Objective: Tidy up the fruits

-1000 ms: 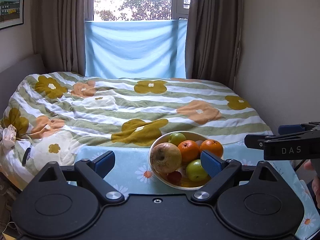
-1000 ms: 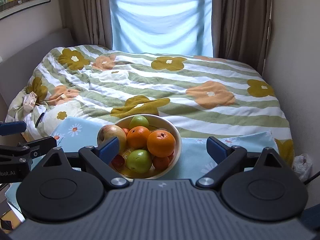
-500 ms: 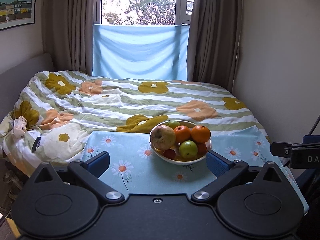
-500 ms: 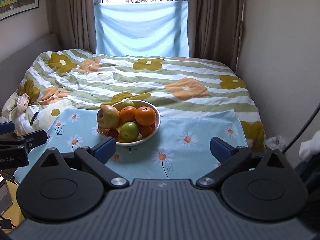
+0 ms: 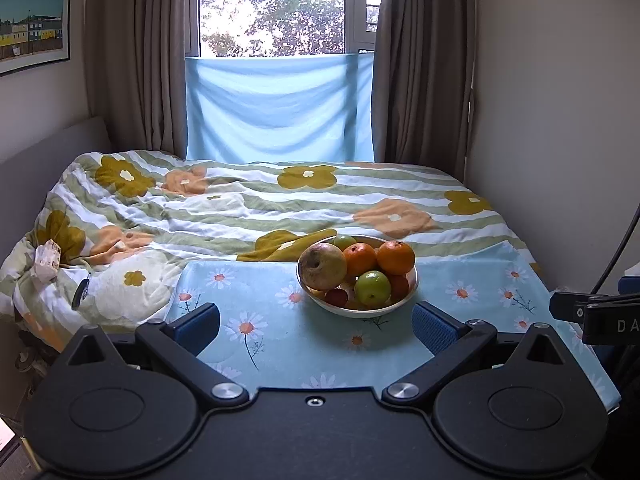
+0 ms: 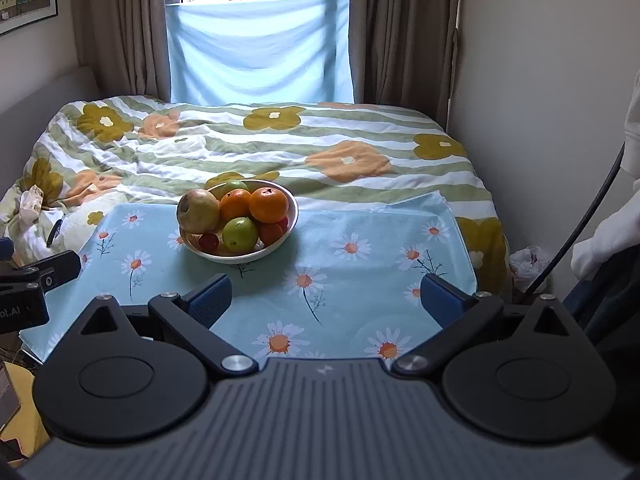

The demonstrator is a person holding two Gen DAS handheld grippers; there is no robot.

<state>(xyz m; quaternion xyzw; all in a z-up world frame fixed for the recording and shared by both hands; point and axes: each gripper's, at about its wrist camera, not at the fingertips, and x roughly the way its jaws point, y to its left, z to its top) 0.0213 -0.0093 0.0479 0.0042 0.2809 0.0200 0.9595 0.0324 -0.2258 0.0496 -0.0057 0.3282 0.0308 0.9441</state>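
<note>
Nearest the cameras, the left claw (image 5: pixel 316 326) and the right claw (image 6: pixel 326 294) both hang released, blue pads spread wide with nothing between them, above the near edge of the daisy-print cloth (image 6: pixel 360 280). Farther in on that cloth sits the white bowl (image 5: pixel 360 310), well apart from both claws, heaped with fruit (a large brownish apple (image 5: pixel 322 266), two oranges (image 5: pixel 396 257), a green apple (image 5: pixel 373 288) and small red pieces). Beyond it spreads the flowered bedspread (image 5: pixel 248 208), then the curtained window (image 5: pixel 276 8).

"DA" on right hand-held gripper (image 5: pixel 600 316), "ot.AI" on left hand-held gripper (image 6: pixel 24 300)
</note>
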